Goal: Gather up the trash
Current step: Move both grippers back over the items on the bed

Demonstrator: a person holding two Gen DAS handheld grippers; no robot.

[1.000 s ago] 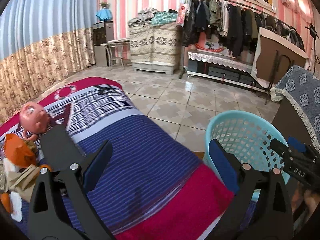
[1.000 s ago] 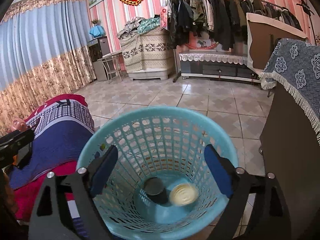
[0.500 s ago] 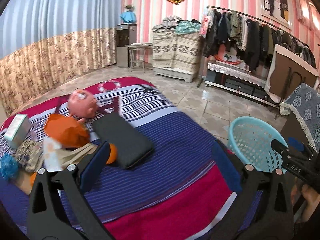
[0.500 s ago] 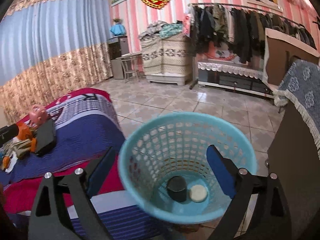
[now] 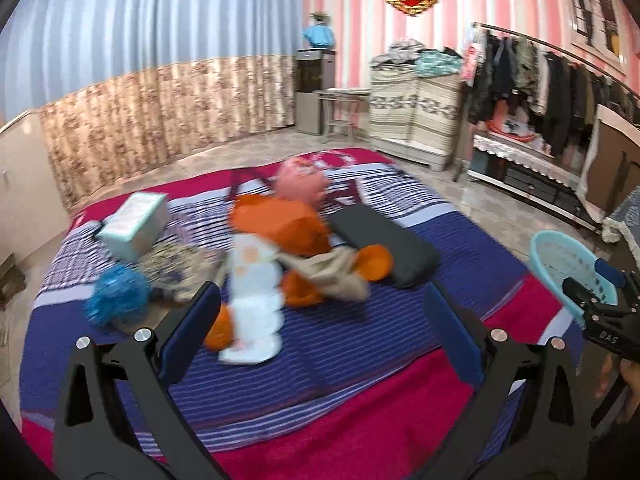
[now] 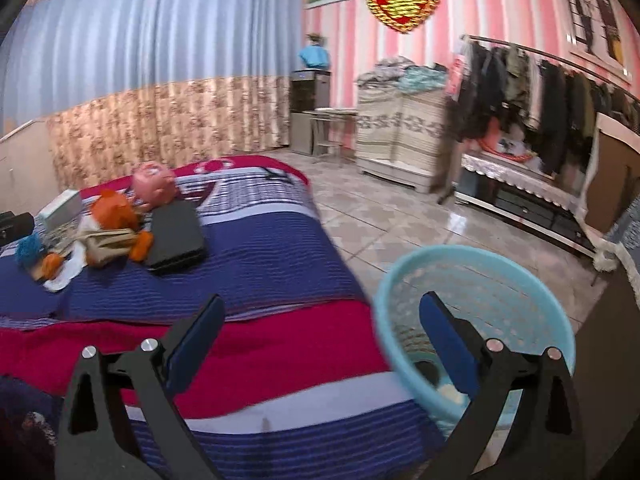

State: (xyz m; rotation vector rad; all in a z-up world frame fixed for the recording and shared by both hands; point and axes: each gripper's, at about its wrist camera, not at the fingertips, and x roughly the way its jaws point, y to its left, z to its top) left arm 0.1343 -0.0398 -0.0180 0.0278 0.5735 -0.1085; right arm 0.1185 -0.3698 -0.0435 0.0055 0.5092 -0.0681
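Above the bed (image 5: 360, 360), both spread, empty tools (image 5: 320, 320) (image 6: 320, 332) have swung leftward from the basket (image 6: 500, 276).

Left gripper (image 5: 320, 312) has swung away from the light-blue plastic mesh basket (image 5: 568, 264), which has slid from lower centre-right to the right edge of the left wrist view. The clutter pile on the striped red-and-blue bedspread (image 5: 360, 360) has moved from the left edge to centre: orange plush toy (image 5: 280, 224), white crumpled wrapper (image 5: 256, 300), blue fuzzy ball (image 5: 116, 300), pale green box (image 5: 136, 224) now exposed.

Right gripper (image 6: 320, 332) has withdrawn from over the basket (image 6: 480, 272); the basket now sits lower right, its contents mostly hidden by the right finger.
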